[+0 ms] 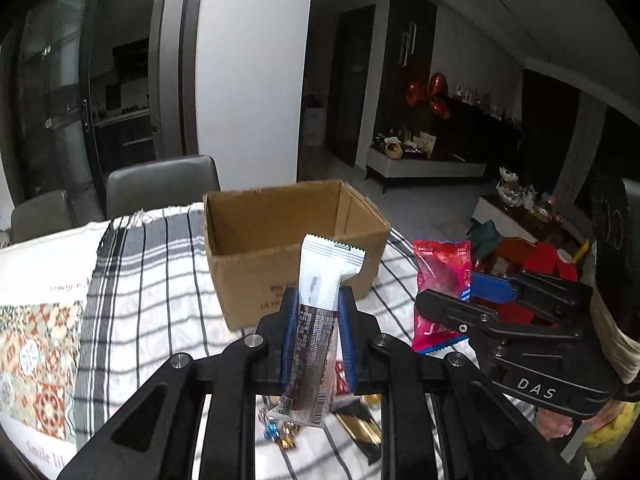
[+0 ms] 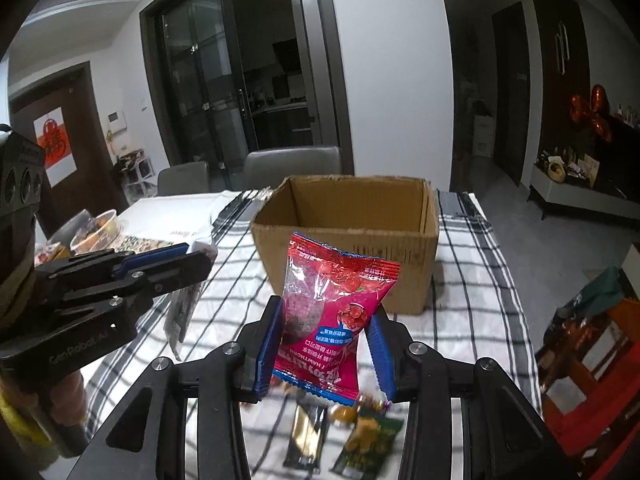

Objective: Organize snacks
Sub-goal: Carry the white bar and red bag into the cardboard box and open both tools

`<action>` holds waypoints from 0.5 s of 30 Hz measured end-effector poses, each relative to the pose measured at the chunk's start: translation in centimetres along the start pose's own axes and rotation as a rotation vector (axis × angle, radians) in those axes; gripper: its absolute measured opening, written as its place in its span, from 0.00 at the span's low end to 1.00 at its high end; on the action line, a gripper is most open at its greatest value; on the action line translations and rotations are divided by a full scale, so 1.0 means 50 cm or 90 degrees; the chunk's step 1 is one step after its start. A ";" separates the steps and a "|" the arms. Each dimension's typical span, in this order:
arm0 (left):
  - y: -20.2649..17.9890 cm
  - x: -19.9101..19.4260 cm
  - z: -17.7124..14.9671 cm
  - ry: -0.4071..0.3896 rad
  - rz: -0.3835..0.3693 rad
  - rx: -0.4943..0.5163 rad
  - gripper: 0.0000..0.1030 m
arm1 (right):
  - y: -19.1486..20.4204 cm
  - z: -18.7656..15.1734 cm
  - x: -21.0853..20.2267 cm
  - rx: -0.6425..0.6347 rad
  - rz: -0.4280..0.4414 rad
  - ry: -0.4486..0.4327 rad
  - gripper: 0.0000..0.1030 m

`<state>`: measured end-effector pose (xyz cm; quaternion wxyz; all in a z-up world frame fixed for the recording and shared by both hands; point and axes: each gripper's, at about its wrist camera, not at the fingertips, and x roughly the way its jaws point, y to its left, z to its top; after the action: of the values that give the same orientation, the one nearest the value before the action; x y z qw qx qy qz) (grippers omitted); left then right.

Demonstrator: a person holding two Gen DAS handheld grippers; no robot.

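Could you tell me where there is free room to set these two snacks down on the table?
The cardboard box shows bare inner walls; its floor is hidden. Striped cloth lies bare right of the box, and more to its left. It is crowded near the grippers, where loose snacks lie.

Box (image 2: 348, 248): matt brown corrugated cardboard, top edges rough and torn.
Red pouch (image 2: 334, 312): glossy, crinkled plastic film.
White bar wrapper (image 1: 320, 316): smooth foil-like film, serrated seal at 12 o'clock.
Tablecloth (image 2: 472, 280): woven cloth, matt, striped.
Left gripper (image 1: 318, 344) and right gripper (image 2: 326, 350): matt black plastic, ribbed blue pads, shiny metal pins.
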<state>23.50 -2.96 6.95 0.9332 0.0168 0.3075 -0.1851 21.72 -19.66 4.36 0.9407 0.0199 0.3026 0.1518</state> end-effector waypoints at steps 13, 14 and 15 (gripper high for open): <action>0.048 0.104 0.134 0.001 0.014 -0.009 0.20 | -0.054 0.133 0.110 -0.007 -0.040 -0.014 0.41; 0.053 0.115 0.145 0.000 0.018 -0.010 0.20 | -0.059 0.143 0.120 -0.006 -0.038 -0.012 0.41; 0.060 0.123 0.153 -0.001 0.019 -0.012 0.20 | -0.062 0.152 0.130 -0.005 -0.036 -0.009 0.41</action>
<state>33.45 -3.35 9.33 0.9363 0.0127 0.3080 -0.1685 31.95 -20.29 6.48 0.9468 0.0089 0.2957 0.1265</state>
